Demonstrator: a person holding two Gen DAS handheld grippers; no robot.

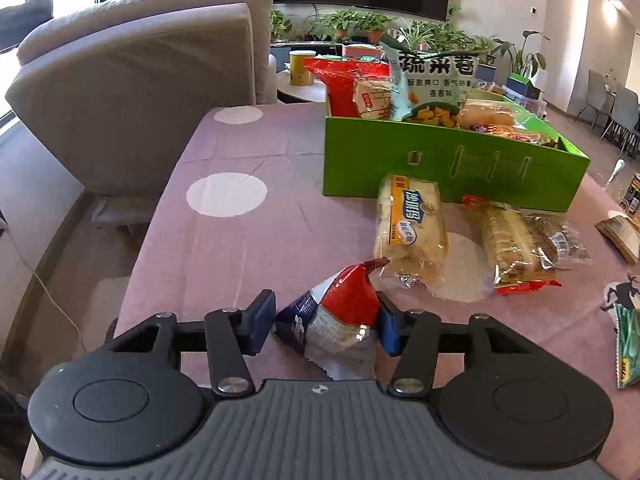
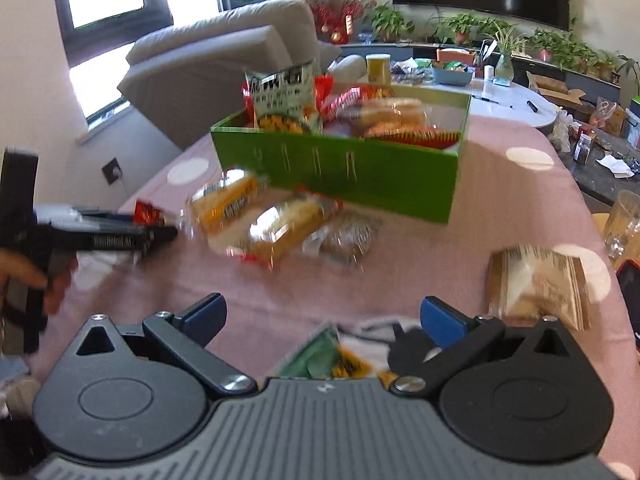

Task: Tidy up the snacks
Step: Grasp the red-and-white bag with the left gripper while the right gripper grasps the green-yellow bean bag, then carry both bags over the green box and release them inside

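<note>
A green box (image 1: 440,164) (image 2: 340,172) holds several snack packs on the pink tablecloth. In front of it lie a yellow bread pack (image 1: 410,232) (image 2: 228,200), a cracker pack (image 1: 512,240) (image 2: 284,224) and a dark pack (image 1: 560,236) (image 2: 348,236). My left gripper (image 1: 326,322) has a red, white and blue snack pack (image 1: 340,320) between its fingers; the right pad touches it, the left pad stands slightly off. It shows in the right wrist view (image 2: 132,232) at the left. My right gripper (image 2: 322,316) is open above a green and white pack (image 2: 332,356) (image 1: 626,340).
A brown paper pack (image 2: 540,284) (image 1: 620,232) lies at the right. A glass (image 2: 624,220) stands at the table's right edge. A grey sofa (image 1: 140,92) is to the left, a round white table (image 2: 508,96) with clutter behind. The right wrist view is blurred.
</note>
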